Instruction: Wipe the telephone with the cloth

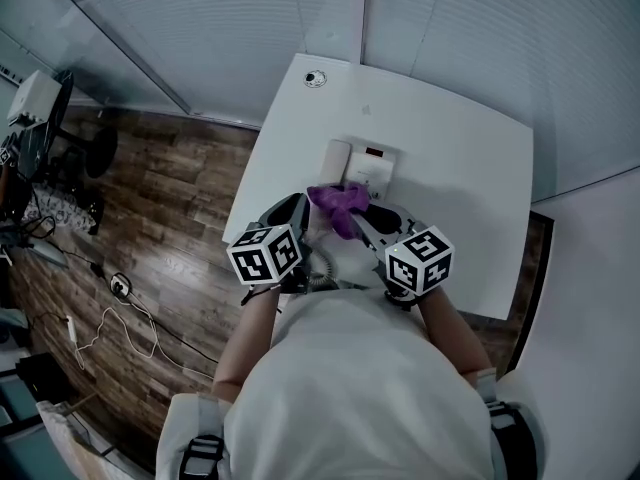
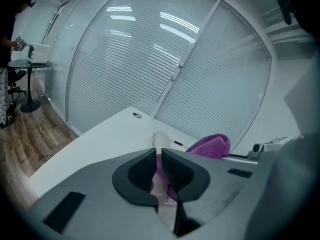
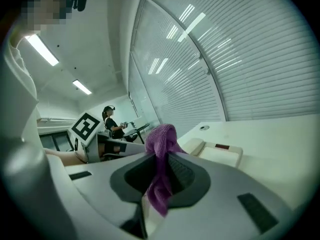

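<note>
The right tool (image 3: 161, 161) is closed on a fold of the purple cloth (image 3: 163, 134), just in front of the white telephone (image 1: 362, 166) on the table (image 1: 470, 178). The left tool (image 2: 159, 164) is closed too, and I cannot tell if it pinches a corner of the cloth. Because only a narrow fold is gripped, I think the cloth could slip out during rubbing, and since nothing holds the telephone, a firm wipe may push it along the table.
</note>
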The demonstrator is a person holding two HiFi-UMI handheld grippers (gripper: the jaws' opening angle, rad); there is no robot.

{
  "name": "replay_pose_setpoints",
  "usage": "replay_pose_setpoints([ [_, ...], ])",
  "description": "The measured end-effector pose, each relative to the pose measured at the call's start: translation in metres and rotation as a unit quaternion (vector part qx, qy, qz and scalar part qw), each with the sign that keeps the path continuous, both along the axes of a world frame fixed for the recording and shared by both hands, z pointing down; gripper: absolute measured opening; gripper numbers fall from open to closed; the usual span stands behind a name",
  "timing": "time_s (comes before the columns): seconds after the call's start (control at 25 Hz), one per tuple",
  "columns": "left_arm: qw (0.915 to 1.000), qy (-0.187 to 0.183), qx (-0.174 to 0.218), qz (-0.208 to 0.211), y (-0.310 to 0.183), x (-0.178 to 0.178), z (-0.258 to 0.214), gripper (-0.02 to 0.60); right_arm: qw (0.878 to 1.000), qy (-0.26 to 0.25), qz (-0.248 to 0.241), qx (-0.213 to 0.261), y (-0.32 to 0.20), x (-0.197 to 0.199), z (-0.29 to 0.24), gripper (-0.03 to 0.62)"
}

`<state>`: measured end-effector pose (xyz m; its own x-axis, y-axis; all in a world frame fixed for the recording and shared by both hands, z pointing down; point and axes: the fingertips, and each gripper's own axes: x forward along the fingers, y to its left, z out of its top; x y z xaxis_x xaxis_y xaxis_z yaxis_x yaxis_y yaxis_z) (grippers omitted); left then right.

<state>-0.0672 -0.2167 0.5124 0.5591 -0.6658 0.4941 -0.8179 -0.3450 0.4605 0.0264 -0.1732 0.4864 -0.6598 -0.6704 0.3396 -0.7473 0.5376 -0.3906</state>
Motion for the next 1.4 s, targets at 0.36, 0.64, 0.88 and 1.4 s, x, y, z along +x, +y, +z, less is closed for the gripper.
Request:
replay_pose_setpoints([
  [0.36,0.9955,-0.052,0.003,0.079,-0.010,0.037,0.015,0.181,0.993,0.010,0.106,0.059,-0.017,0.056,-0.035,0.069],
  [0.64,0.9844,-0.122,-0.004,0.126,-0.020,0.060,0.039,0.276,0.987,0.013,0.141,0.070,-0.020,0.077,-0.040,0.069],
  [0.88,0.9765,-0.166,-0.007,0.137,-0.030,0.073,0.054,0.281,0.987,0.007,0.147,0.071,-0.020,0.079,-0.042,0.069],
  [1.4,0.9661,-0.233,-0.012,0.110,-0.051,0.074,0.073,0.238,0.986,-0.001,0.154,0.070,-0.021,0.088,-0.038,0.069],
])
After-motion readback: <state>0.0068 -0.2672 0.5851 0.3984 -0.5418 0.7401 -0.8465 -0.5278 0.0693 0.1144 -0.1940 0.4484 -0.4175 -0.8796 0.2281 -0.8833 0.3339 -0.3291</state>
